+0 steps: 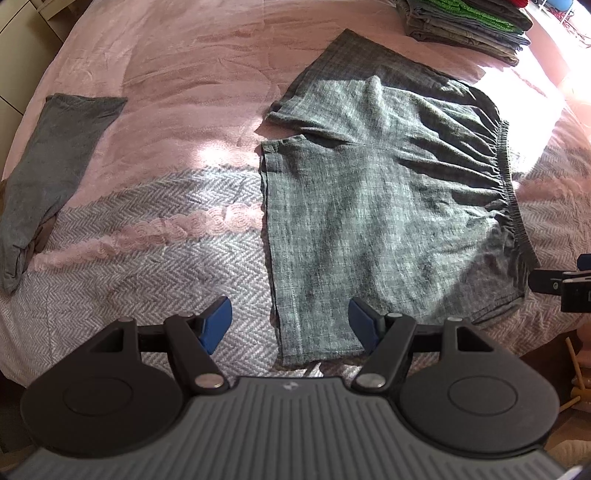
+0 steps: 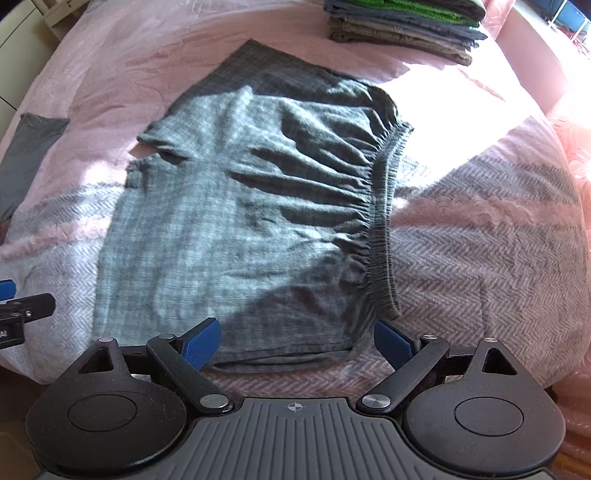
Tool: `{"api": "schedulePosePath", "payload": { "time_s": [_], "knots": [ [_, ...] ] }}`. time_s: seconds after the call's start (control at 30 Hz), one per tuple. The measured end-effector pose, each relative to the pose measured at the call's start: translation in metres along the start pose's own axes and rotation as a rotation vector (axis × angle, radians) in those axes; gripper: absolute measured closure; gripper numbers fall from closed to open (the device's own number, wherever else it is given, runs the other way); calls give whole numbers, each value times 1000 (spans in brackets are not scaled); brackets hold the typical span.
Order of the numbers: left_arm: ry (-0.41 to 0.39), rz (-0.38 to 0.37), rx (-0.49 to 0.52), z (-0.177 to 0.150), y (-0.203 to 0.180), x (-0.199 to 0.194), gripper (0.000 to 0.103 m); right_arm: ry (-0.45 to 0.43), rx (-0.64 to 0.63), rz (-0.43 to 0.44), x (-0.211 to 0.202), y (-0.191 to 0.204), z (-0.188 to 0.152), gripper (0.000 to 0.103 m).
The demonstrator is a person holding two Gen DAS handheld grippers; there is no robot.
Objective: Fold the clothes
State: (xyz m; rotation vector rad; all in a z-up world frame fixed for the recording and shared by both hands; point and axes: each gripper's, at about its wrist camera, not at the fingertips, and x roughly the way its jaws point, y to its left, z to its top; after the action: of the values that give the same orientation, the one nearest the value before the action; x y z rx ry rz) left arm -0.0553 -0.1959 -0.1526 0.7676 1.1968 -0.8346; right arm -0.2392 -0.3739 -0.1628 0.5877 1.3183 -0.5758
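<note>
Grey woven shorts with a gathered elastic waistband [image 1: 388,206] lie spread flat on the pink and herringbone-patterned bedspread [image 1: 177,236], waistband to the right. Both the left gripper [image 1: 290,325] and right gripper [image 2: 297,343] hover at the near edge, blue fingers spread wide, holding nothing. A folded grey garment [image 1: 48,166] lies far left, and a stack of folded clothes [image 2: 402,29] sits at the far right.

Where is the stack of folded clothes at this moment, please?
The stack of folded clothes sits at the bed's far edge, top right in both views, beyond the grey shorts.
</note>
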Motion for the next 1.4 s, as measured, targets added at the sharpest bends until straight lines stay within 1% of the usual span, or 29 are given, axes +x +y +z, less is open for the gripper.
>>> {"api": "schedulePosePath", "payload": {
  "time_s": [0.13, 0.27, 0.4, 0.5, 0.57, 0.63, 0.7, 0.83, 0.9, 0.97, 1.07, 1.13, 1.17, 1.2, 1.27, 1.33, 1.37, 1.4],
  "knots": [
    [-11, -11, 27, 7, -6, 15, 37, -9, 16, 2, 14, -19, 3, 10],
    [-31, -21, 74, 24, -8, 36, 37, -41, 50, 0, 30, -37, 14, 10],
    [-74, -48, 143, 51, -11, 58, 40, -72, 92, 2, 49, -51, 34, 10],
    [-115, -93, 239, 83, -19, 74, 43, -102, 112, 1, 63, -63, 50, 10],
    [-142, -123, 303, 105, -24, 85, 47, -124, 120, -9, 72, -70, 64, 10],
    [-169, -153, 367, 127, -29, 96, 55, -152, 127, -16, 80, -80, 80, 10],
    [-196, -183, 432, 149, -35, 107, 58, -191, 125, -17, 86, -91, 98, 10],
    [-250, -243, 560, 193, -45, 128, 60, -255, 103, -29, 96, -113, 139, 11],
    [-283, -259, 678, 222, -57, 137, 60, -280, 90, -23, 100, -122, 158, 11],
    [-326, -285, 828, 253, -70, 145, 60, -294, 67, -13, 105, -131, 175, 11],
    [-361, -293, 1014, 295, -89, 161, 60, -305, 23, 14, 113, -140, 198, 11],
    [-362, -299, 1116, 318, -99, 173, 60, -303, -13, 36, 120, -144, 208, 12],
    [-355, -304, 1174, 329, -104, 180, 60, -299, -33, 46, 124, -145, 212, 22],
    [-350, -303, 1219, 337, -107, 187, 60, -291, -42, 56, 129, -148, 215, 31],
    [-340, -301, 1308, 352, -113, 201, 62, -275, -45, 77, 137, -154, 219, 31],
    [-316, -277, 1373, 366, -117, 215, 63, -274, -50, 96, 142, -159, 221, 31],
    [-308, -269, 1404, 370, -118, 221, 63, -276, -57, 103, 144, -161, 221, 37],
    [-301, -265, 1428, 374, -118, 226, 63, -272, -62, 111, 146, -162, 221, 46]
  ]
}}
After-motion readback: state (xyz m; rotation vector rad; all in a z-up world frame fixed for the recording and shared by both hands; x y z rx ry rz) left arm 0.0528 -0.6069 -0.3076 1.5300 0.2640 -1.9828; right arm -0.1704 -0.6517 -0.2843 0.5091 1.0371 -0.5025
